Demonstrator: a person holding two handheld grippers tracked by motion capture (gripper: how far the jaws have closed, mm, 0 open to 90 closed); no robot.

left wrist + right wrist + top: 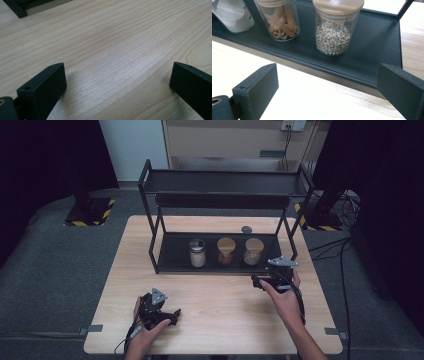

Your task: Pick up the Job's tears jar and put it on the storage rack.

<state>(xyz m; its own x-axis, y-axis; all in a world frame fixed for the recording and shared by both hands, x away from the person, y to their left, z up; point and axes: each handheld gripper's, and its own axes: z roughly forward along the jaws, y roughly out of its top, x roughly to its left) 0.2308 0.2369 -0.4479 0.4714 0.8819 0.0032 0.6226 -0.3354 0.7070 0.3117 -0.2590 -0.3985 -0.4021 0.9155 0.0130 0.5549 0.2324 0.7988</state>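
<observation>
Three glass jars stand in a row on the lower shelf of a black two-tier rack (165, 255). The left jar (197, 253) holds something white (233, 15), the middle jar (226, 251) holds pasta (280, 21), and the right jar (253, 251) holds pale grains (333, 33) under a wooden lid. My right gripper (262, 281) (329, 75) is open just in front of the shelf's front edge, facing the grain jar and holding nothing. My left gripper (167, 315) (118, 75) is open low over bare wood near the table's front left.
The rack stands at the back of a light wooden table (225, 320), and its upper shelf (225, 182) has nothing on it. A small grey round object (246, 229) lies on the table behind the rack. Grey floor surrounds the table, with cables at the right.
</observation>
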